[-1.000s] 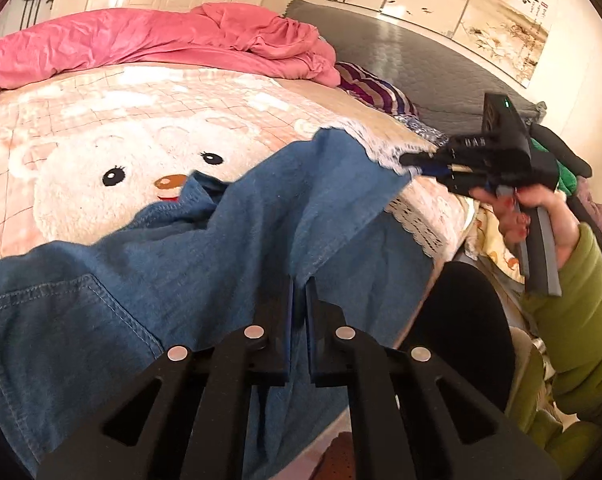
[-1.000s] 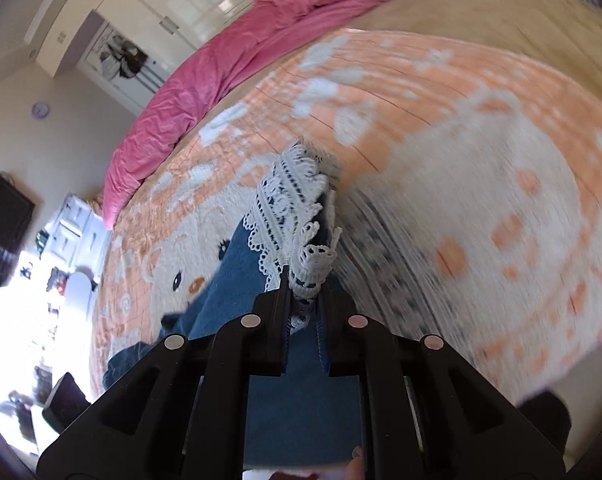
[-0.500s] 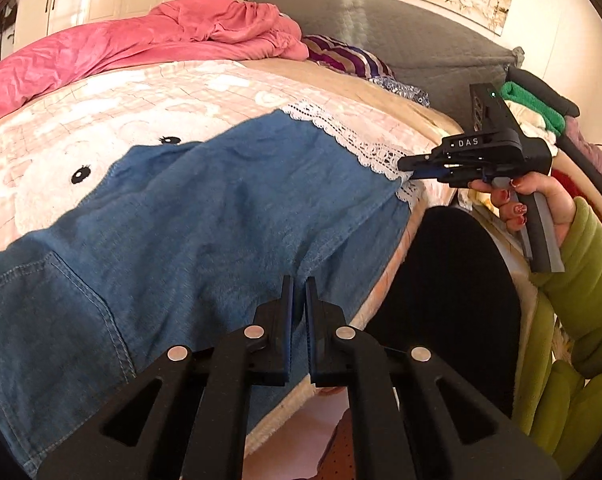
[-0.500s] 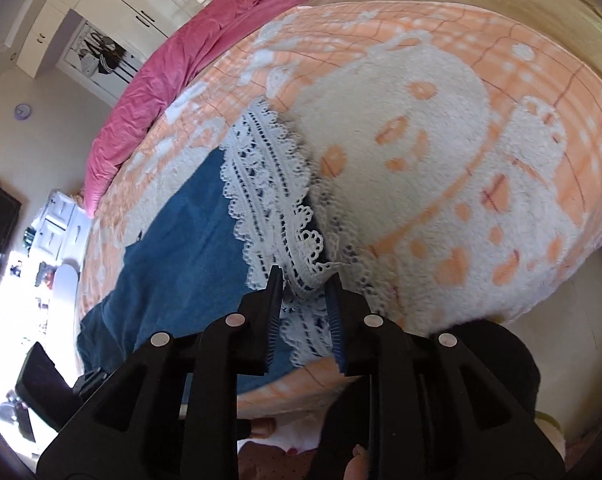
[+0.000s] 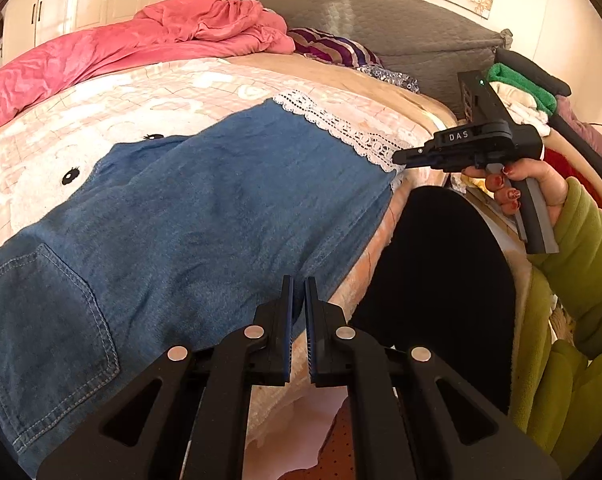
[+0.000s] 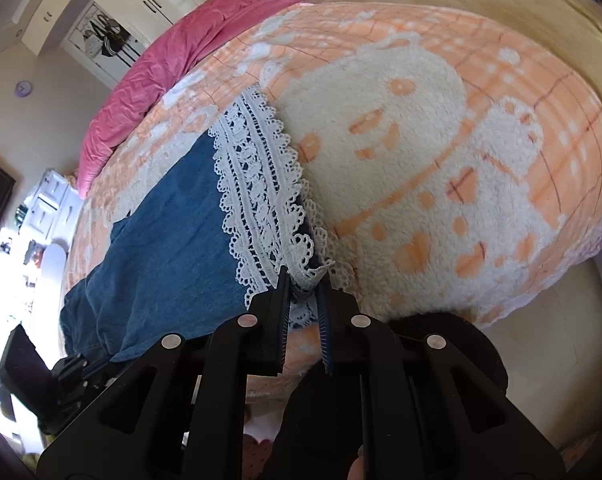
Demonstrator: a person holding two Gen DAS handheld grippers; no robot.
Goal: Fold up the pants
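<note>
Pants (image 5: 205, 216) laid flat. Left gripper (image 5: 298, 312) clenched on denim edge; right gripper (image 6: 307, 284) closing on lace hem (image 6: 261, 188) at 12 o'clock. Next: lift, fold hem to waist.

A person's hand (image 5: 529, 188) with red-painted nails and an olive-green sleeve (image 5: 585, 248), right of frame, beside a black gripper (image 5: 399, 157) marked "DAS".

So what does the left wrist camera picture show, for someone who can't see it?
Blue denim pants with a white lace hem lie flat on a peach cartoon blanket. The left gripper pinches their near edge, and the right gripper, in a green-sleeved hand, meets the lace.
</note>
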